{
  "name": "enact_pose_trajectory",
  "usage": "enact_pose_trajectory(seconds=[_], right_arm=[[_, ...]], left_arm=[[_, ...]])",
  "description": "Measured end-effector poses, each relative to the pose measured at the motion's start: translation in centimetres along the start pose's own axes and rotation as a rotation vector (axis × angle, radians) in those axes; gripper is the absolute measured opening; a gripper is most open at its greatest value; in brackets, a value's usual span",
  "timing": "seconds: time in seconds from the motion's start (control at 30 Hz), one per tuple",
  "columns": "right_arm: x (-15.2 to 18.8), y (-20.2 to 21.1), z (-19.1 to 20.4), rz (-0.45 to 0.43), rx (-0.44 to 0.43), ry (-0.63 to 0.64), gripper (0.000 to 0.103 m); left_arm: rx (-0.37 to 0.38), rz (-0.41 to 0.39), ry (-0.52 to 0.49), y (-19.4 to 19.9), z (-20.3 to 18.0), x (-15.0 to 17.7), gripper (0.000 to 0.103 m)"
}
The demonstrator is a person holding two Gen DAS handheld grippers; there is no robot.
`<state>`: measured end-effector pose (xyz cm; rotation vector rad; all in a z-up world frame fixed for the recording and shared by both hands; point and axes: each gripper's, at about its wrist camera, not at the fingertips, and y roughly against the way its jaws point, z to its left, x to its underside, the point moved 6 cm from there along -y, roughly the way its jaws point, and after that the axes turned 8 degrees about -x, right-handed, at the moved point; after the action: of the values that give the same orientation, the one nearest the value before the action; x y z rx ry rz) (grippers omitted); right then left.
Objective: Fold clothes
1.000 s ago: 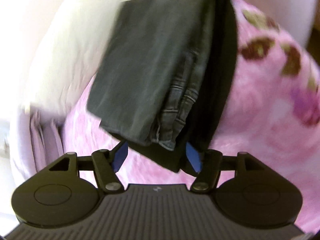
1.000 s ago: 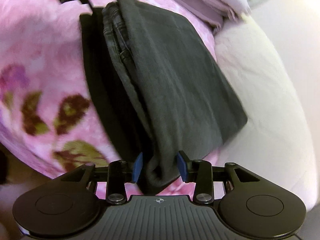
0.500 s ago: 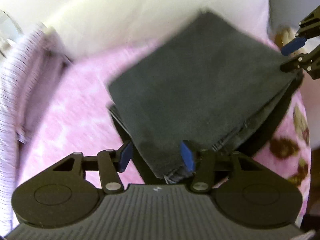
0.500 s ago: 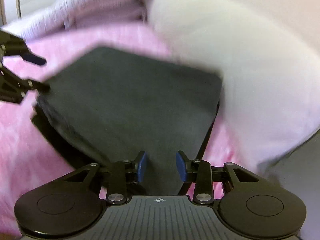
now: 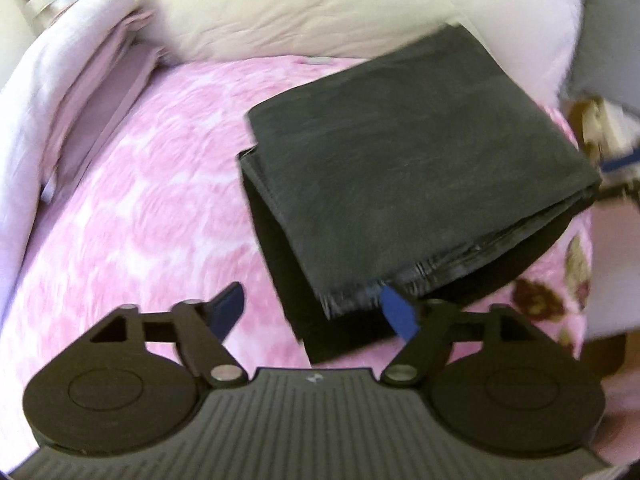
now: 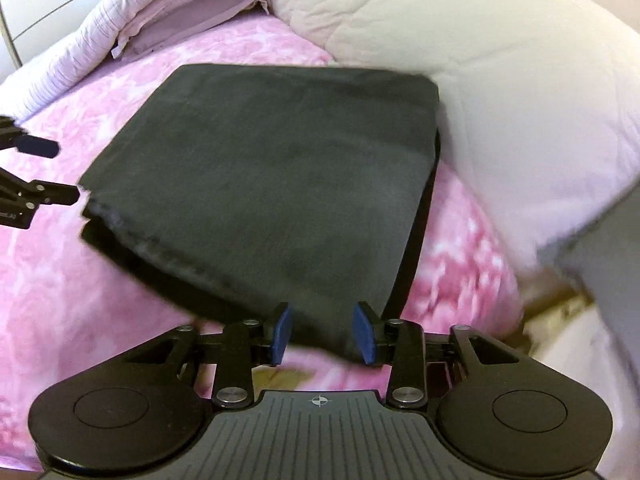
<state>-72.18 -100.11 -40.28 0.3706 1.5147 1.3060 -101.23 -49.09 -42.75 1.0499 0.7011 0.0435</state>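
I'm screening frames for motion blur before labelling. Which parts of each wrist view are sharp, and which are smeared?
Left wrist view: left gripper crisp; folded dark clothes and pink blanket smeared. Right wrist view: right gripper sharp, white pillow streaked lower right; both bowed by fisheye.

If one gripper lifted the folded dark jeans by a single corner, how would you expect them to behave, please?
The folded dark jeans would probably sag and unfold: stacked loose layers show at the open edge. They likely feel heavy for their size, being thick denim. Sliding on the plush pink blanket seems unlikely.
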Motion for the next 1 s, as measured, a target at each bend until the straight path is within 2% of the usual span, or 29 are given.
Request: enact_pose_trajectory(seconds=[0.07, 0.23, 0.3, 0.4, 0.53, 0.7, 0.8, 1.0], right_arm=[[1.4, 1.1, 0.9, 0.007, -0.008, -0.039, 0.05], [4.3, 3.8, 3.8, -0.024, -0.002, -0.158, 0.073], [5.0, 4.9, 5.2, -0.043, 0.008, -0.195, 0.075], [5.7, 6.8, 7.3, -0.073, 0.025, -0.217, 0.077], [6.1, 10.1, 10.4, -0.109, 0.046, -0.208, 0.078], [6.5, 14.0, 13.3, -0.15, 0.075, -0.2, 0.078], [6.5, 15.9, 14.7, -0.171, 0.095, -0.196, 0.078], [6.4, 19.0, 17.0, -0.202, 0.127, -0.202, 0.078]], left_arm=[[-0.001, 0.02, 0.079, 1.9, 0.4, 1.4, 0.085], [0.043, 0.09, 0.227, 4.3, -0.1, 4.8, 0.088], [0.08, 0.094, 0.265, 5.6, -0.5, 5.9, 0.089], [0.165, 0.089, 0.296, 7.6, -1.4, 6.8, 0.095], [0.185, 0.041, 0.312, 12.0, -0.6, 8.0, 0.096], [0.163, -0.037, 0.292, 17.2, 0.8, 9.5, 0.099], [0.114, -0.05, 0.295, 19.3, 1.6, 10.1, 0.1], [0.078, -0.044, 0.343, 22.4, 3.2, 11.1, 0.1]])
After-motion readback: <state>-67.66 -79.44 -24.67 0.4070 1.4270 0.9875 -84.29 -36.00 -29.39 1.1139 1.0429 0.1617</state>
